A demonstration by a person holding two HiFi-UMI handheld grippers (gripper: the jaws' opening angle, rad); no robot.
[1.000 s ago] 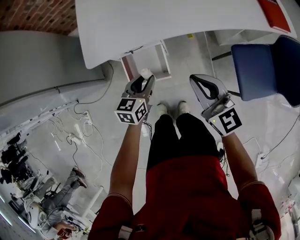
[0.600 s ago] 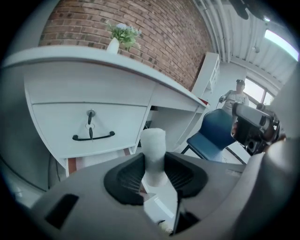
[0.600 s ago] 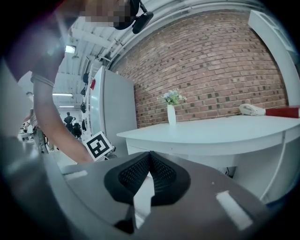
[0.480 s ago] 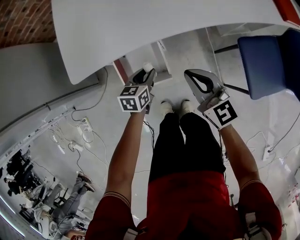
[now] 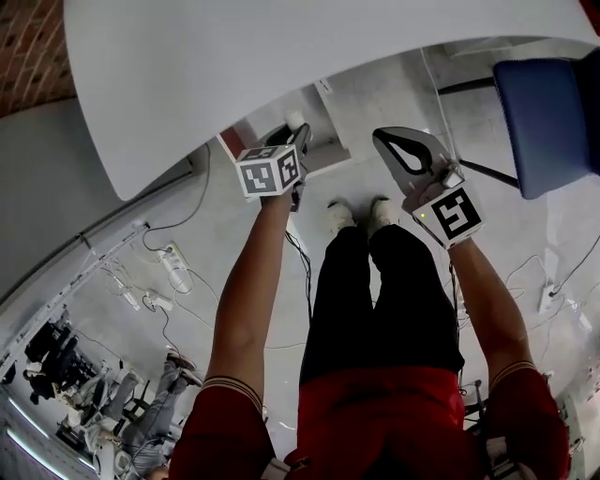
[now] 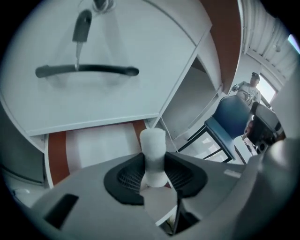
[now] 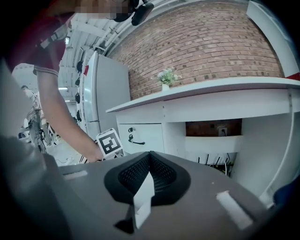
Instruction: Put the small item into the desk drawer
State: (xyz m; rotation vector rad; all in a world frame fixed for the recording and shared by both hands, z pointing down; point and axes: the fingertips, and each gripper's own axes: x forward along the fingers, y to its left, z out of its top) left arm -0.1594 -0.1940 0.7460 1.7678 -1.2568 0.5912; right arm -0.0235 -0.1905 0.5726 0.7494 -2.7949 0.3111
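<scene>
Clamping matte white cylinder (image 6: 153,157) (ribbed pads (image 6: 128,178))

The white item's (image 6: 153,143) lower end is swallowed between the left claw's (image 6: 153,161) pads, out of sight. Above the claw, the lock (image 6: 100,4) runs off the top edge (only its dangling fob (image 6: 82,28) shows whole). Far right of the claw, a person (image 6: 251,86) beyond the blue chair (image 6: 229,117) is too small to make out. From the head, the desk top (image 5: 234,66) covers most of the drawer unit (image 5: 323,141).
</scene>
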